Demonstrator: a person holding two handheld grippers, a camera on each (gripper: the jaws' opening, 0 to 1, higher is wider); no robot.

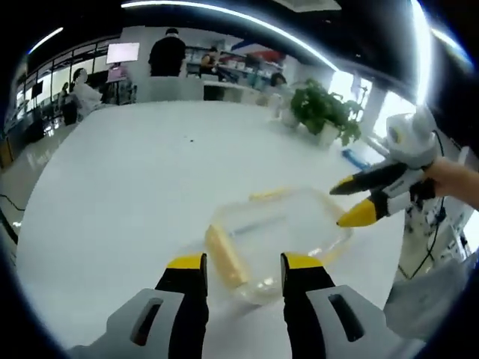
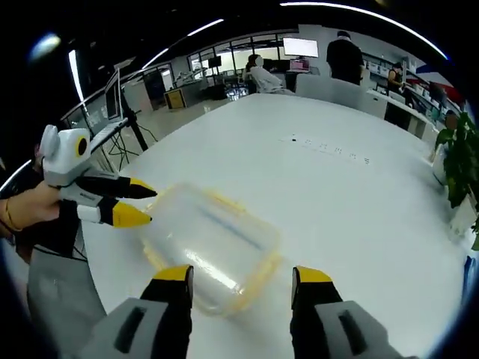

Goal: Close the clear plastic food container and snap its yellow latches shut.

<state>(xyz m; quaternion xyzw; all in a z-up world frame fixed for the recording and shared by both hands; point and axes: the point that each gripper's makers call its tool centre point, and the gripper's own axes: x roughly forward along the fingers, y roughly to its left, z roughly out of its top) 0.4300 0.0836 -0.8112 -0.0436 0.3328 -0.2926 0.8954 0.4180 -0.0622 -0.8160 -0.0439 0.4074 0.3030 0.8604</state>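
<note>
A clear plastic food container (image 1: 281, 235) with its lid on lies on the white table (image 1: 135, 179). Yellow latches show on its edges, one long latch (image 1: 224, 256) on the side nearest my left gripper. My left gripper (image 1: 242, 263) is open just short of the container, its jaws on either side of that near edge. My right gripper (image 1: 352, 202) comes in from the right, open, its tips at the container's far right edge. In the right gripper view the container (image 2: 213, 243) sits ahead of my open right gripper (image 2: 243, 275), and the left gripper (image 2: 135, 202) is at its left edge.
A potted green plant (image 1: 325, 112) stands at the table's far right edge. Desks, monitors and several people (image 1: 166, 52) are beyond the table. A person's hand (image 2: 26, 206) holds the left gripper. The table's rim (image 2: 97, 254) runs close to the container.
</note>
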